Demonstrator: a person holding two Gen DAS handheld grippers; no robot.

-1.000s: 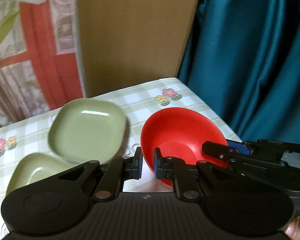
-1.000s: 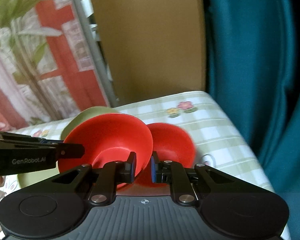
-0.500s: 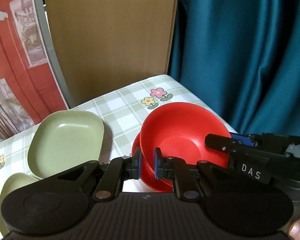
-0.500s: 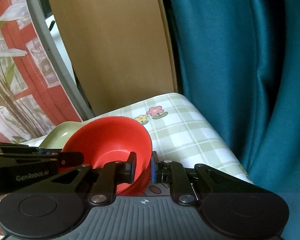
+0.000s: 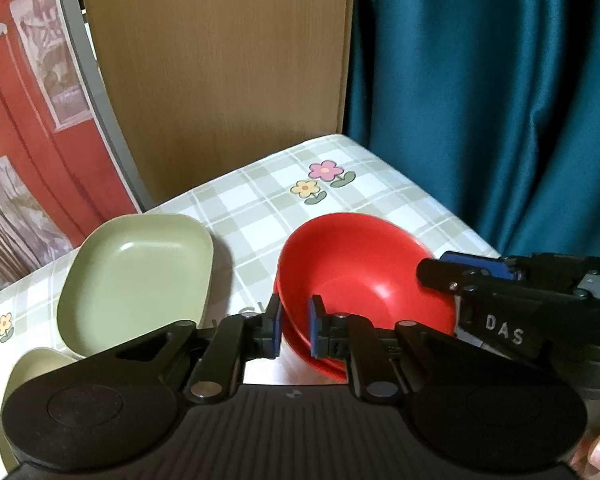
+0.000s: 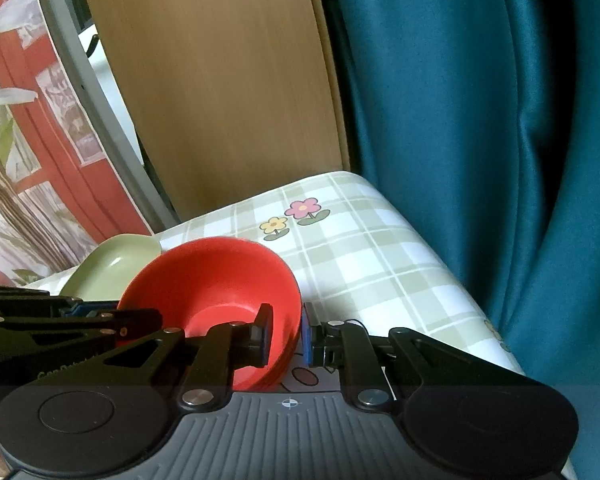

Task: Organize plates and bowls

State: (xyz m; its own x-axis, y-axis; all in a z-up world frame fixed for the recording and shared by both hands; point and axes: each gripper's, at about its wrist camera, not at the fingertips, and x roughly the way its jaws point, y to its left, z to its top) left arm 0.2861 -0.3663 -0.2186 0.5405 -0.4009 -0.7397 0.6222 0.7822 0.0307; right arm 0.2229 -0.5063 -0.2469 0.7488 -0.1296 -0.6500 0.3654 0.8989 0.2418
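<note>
The checked tablecloth (image 5: 260, 208) carries all the tableware. Two green square plates (image 5: 140, 276) lie on its left part, one partly over the other. Just to their right, the upper red bowl (image 5: 356, 276) is seated inside the lower red bowl (image 5: 300, 340), near the table's right edge.

The bowls are judged to be light, rigid plastic with a smooth, slippery wall. The thin rim is the recommended hold, one pad inside and one outside.

The left gripper (image 5: 294, 330) straddles the near rims. Its jaws have just been opening, and a small gap to the wall is visible.

The right gripper (image 6: 286, 334) is clamped on the upper bowl's rim.
</note>
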